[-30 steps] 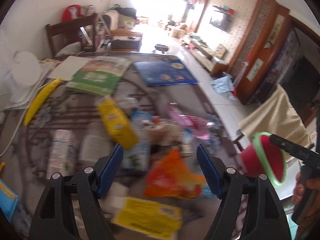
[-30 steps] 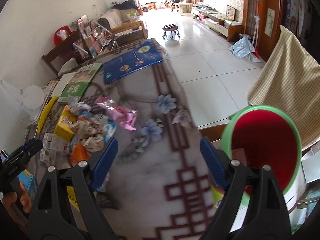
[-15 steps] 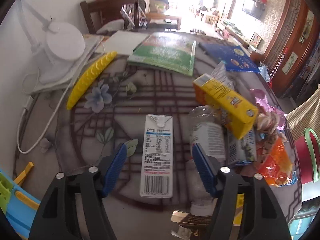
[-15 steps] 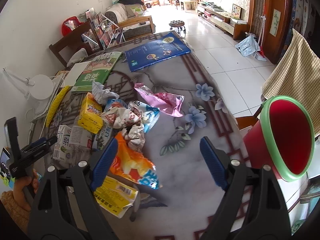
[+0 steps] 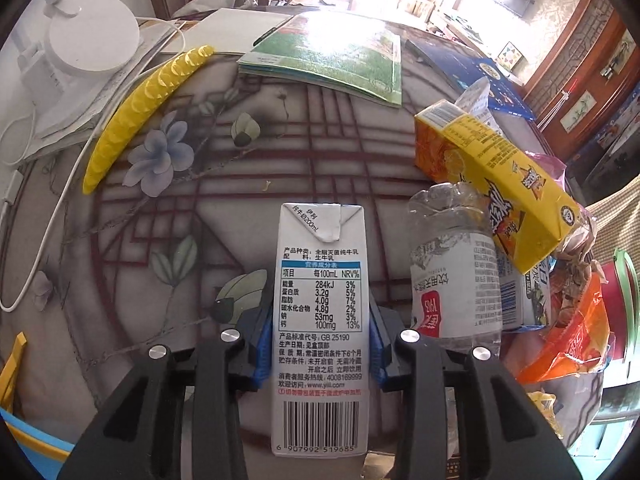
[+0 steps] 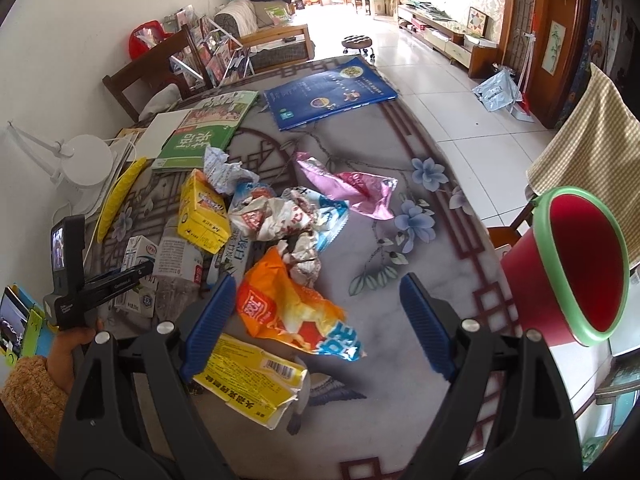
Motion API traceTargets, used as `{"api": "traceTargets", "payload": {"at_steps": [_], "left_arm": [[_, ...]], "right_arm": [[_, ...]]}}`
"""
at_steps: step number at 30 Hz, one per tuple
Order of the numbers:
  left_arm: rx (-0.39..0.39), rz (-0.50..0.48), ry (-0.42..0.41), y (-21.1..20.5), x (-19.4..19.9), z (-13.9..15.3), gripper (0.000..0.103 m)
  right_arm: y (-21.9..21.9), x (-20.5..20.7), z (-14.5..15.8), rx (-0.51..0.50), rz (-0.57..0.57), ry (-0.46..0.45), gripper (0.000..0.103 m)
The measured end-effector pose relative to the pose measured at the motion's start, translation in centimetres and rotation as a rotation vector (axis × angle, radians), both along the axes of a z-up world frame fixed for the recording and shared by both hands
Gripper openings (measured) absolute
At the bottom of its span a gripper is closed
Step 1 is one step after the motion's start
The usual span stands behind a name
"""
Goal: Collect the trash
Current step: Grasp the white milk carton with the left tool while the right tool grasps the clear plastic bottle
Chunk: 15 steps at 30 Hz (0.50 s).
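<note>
My left gripper is shut on a white milk carton that lies on the patterned table. Beside it on the right lie a crushed clear bottle and a yellow juice box. In the right wrist view my right gripper is open and empty above an orange snack bag and a yellow wrapper. Crumpled wrappers and a pink bag lie further back. The red bin with a green rim stands off the table's right edge. The left gripper also shows in the right wrist view.
A green book, a blue book and a yellow curved toy lie at the table's back. A white lamp base with a cable stands at the left. A chair with a checked cloth stands behind the bin.
My left gripper swung left from the trash pile, came down on the milk carton and closed on it. My right gripper drew back, bringing the orange bag and yellow wrapper under it.
</note>
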<state>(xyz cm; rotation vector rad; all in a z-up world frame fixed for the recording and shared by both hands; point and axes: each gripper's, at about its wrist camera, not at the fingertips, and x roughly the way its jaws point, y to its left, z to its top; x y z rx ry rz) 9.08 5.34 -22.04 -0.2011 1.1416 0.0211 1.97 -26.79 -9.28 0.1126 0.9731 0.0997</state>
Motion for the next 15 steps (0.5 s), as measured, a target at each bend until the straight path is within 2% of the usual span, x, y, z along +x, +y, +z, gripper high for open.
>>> {"api": "traceTargets", "payload": {"at_steps": [6,10,15], "left_arm": [[-0.031,0.011,-0.063,0.9,-1.5,2.0,0.035],[-0.055,0.020,-0.101,1.6,-2.8,3.5,0.035],[-0.032,0.033,-0.150,2.5,-3.9,5.4,0.035]], "right_arm": [[3.4,1.2,-1.1,0.049,0.088,0.035,0.082],[7.2,2.7,-3.0,0.128,0.202,0.113,0.081],[12.2,4.9,-5.1,0.192,0.310,0.189,0.061]]}}
